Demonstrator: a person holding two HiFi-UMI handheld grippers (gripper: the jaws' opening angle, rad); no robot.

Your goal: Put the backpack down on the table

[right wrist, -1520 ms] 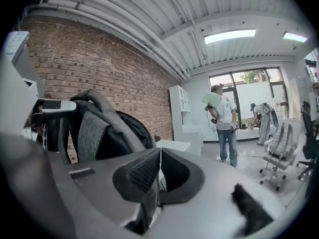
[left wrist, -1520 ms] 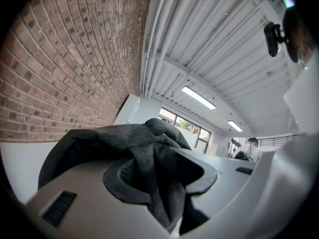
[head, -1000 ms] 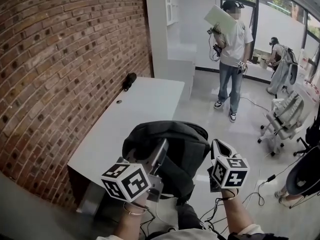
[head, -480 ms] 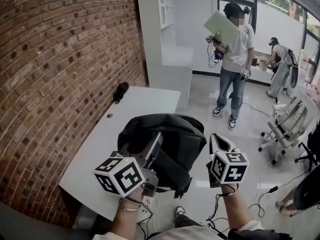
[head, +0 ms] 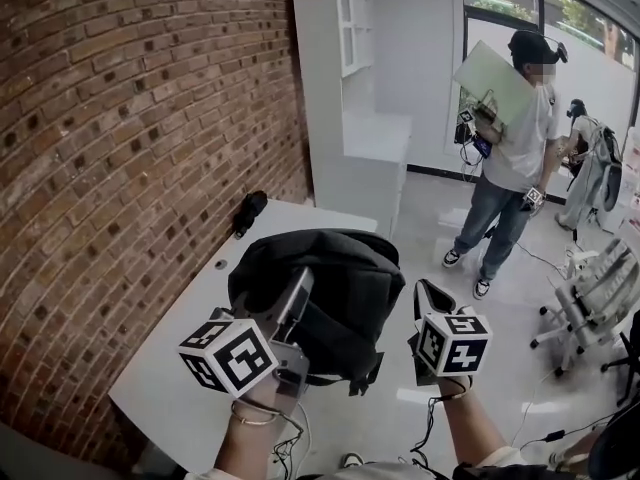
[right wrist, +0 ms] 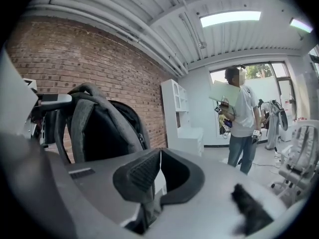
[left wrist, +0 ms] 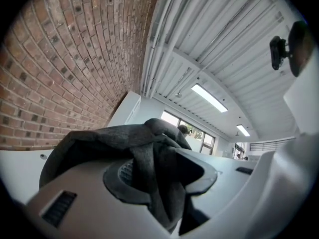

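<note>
Left gripper (left wrist: 158, 176): clamped on a bunch of the backpack (head: 335, 273) fabric, grey and gathered, taking the load.
Right gripper (right wrist: 158, 169): pads pressed together on a thin grey strap (right wrist: 144, 205) (apparently the bag's), steadying that side.
Backpack: carried in the air between both grippers, over the white table (head: 185, 343) edge, not yet set down.
Backdrop: brick wall (head: 120, 148).
</note>
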